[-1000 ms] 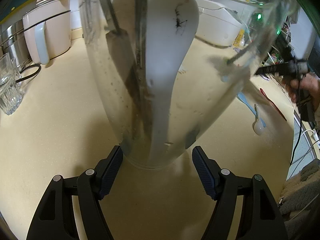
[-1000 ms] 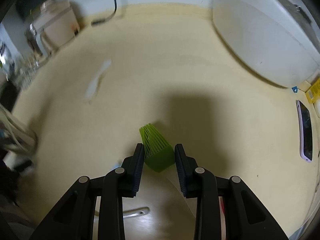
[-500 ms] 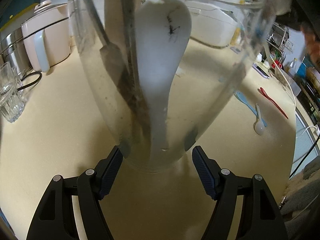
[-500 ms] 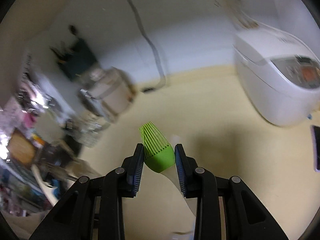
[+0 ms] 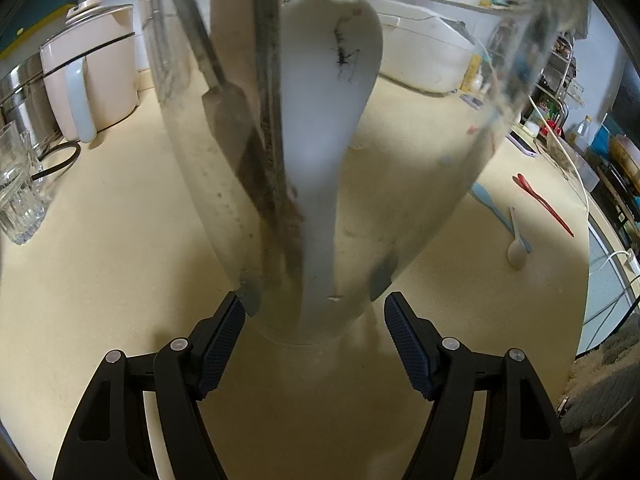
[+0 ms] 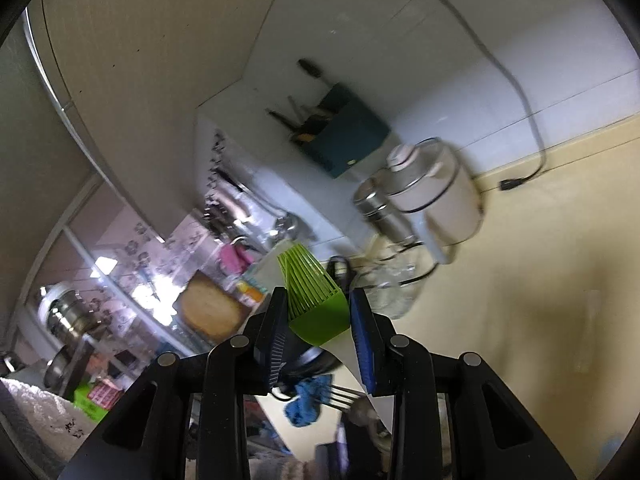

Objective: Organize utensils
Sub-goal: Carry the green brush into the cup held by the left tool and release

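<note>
A tall clear glass jar (image 5: 420, 208) fills the left wrist view, standing on the beige counter (image 5: 104, 264) with its base between the fingers of the left gripper (image 5: 315, 326). The left pad reaches the jar's lower wall, while a small gap seems to show at the right pad, so I cannot tell whether this claw is clamped on the glass or only framing it. Inside the jar stand several utensils: a white rice paddle (image 5: 324, 128) with a dark mark on its blade, a dark flat spatula (image 5: 230, 120), and a thin dark rod-like handle (image 5: 272, 92) beside them, all leaning upright against the glass. Out on the counter to the right lie a light blue utensil (image 5: 490, 204), a small white spoon (image 5: 517, 246) across it, and a red utensil (image 5: 540, 202) a little farther off. On the left sit a ribbed drinking glass (image 5: 18, 196) and a cream electric pot (image 5: 96, 68) with a pale handle. In the right wrist view, the right gripper (image 6: 319, 330) is clenched on a green silicone brush (image 6: 316, 300), its bristles pointing forward past the fingertips, held up in the air well above the counter (image 6: 540, 240), with the wall and shelves behind blurred.
</note>
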The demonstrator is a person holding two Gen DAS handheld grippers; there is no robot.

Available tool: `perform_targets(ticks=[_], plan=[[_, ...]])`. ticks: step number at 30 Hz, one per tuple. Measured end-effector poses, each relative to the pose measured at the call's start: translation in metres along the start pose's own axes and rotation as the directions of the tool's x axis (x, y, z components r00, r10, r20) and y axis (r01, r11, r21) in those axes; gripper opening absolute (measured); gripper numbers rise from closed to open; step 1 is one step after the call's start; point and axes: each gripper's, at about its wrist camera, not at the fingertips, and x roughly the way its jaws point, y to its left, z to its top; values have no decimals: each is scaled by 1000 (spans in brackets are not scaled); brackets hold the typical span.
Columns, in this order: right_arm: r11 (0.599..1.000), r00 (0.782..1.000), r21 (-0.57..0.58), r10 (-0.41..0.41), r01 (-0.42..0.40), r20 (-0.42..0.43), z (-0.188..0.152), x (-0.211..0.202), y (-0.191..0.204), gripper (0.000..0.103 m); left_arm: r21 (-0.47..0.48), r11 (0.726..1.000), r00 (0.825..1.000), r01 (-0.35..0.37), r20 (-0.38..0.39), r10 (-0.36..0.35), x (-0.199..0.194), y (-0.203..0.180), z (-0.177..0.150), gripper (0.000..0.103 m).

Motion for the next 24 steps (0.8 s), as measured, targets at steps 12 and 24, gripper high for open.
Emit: perform_targets(ticks=[12, 24], plan=[[982, 981, -137, -150, 133, -124, -35, 24, 4, 35, -2, 1000, 1000, 2, 0, -2, 2, -1, 2, 76], [923, 930, -122, -368, 364, -12, -22, -66, -10, 42, 0, 1000, 1000, 5, -8, -5, 3, -3, 4, 76]])
